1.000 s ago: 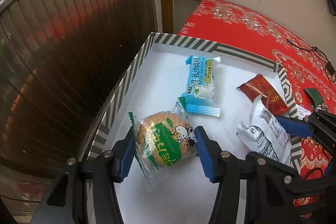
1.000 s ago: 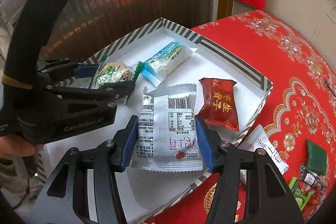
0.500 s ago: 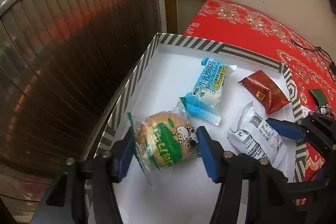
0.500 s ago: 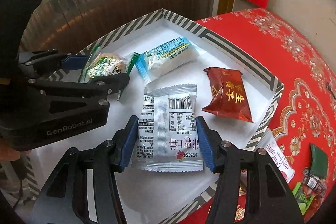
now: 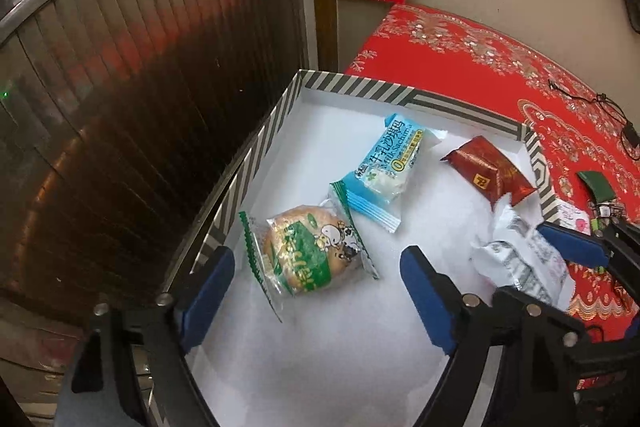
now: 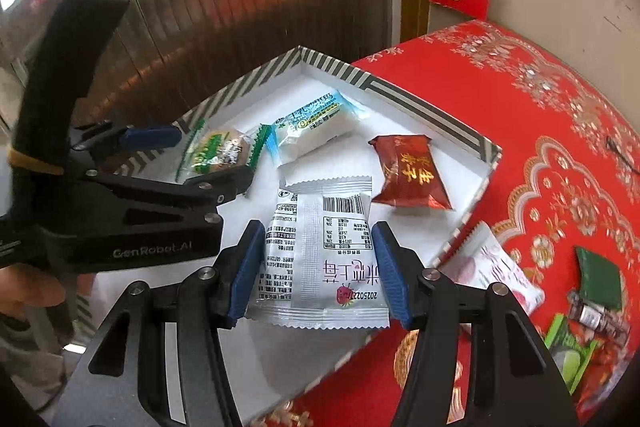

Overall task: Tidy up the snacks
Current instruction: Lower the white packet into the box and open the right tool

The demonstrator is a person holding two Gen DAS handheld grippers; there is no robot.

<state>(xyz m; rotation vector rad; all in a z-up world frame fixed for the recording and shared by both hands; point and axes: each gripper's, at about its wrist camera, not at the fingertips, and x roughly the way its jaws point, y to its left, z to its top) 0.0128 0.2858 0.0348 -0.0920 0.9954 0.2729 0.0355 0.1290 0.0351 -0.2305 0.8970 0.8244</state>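
Striped-rim box, white floor, on red tablecloth.
Left gripper: spread wide, round cake packet lying loose between its pads.
Right gripper: clamped on silver sachet.
Blue wafer pack at 12 o'clock of the cake; red candy at 2 o'clock.

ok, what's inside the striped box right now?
Striped box holds a green biscuit pack, blue milk pack, red pack and the silver packet between the right gripper's fingers. Beneath them: hidden.

Left tongs gaped wide, clear of green cookie pack in striped box; blue pack, red pack beyond.
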